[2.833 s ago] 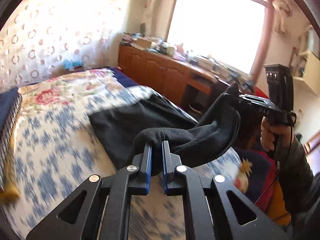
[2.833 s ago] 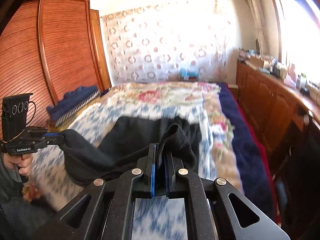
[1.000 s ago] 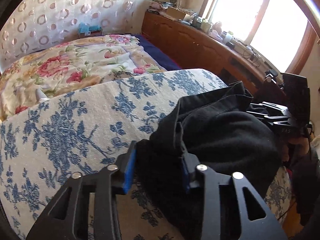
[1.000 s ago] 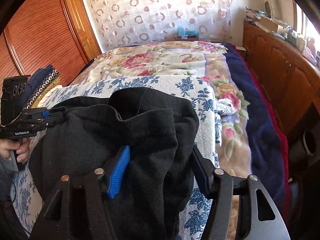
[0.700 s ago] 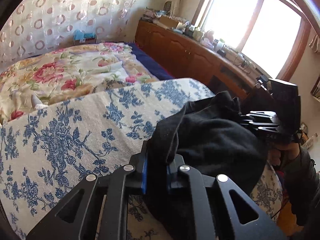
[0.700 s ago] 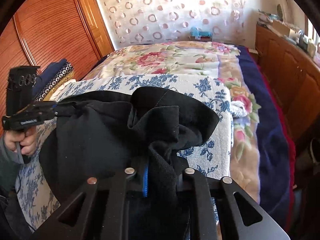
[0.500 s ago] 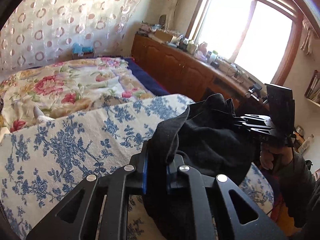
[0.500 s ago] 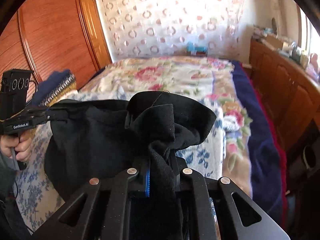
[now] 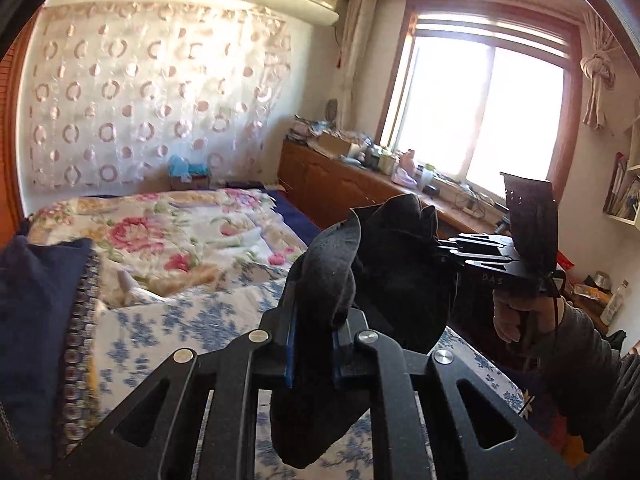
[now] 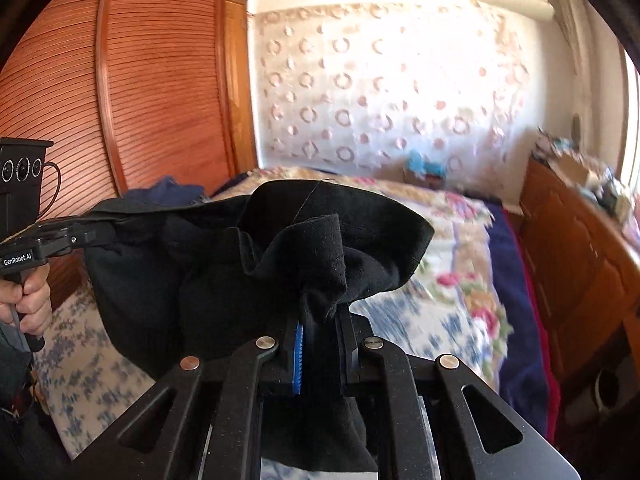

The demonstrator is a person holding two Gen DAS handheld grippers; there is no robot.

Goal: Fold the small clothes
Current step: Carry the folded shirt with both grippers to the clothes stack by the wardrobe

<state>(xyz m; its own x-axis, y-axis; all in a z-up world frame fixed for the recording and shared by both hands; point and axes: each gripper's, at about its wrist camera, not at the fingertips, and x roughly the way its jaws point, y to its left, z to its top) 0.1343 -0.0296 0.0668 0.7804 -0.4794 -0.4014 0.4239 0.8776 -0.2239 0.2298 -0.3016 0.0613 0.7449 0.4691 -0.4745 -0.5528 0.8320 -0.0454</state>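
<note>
We see the black fabric garment [image 10: 224,264] hanging between both grippers above the blue-flowered bed cover [image 9: 192,320], wooden wardrobe [image 10: 152,80] left, wooden sideboard [image 10: 580,248] right.

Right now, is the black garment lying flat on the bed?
No, the black garment hangs bunched in the air, clamped between the right gripper and left gripper.

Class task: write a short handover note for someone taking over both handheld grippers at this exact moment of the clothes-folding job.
Left gripper: shut on one bunched edge of the black garment.
Right gripper: shut on another bunched edge of it.
The garment hangs slack between the two, lifted over the blue-flowered cloth on the bed.
Done: both edges gripped, garment raised.
Left: lay it down flat, then fold; no finished fold shows yet.
</note>
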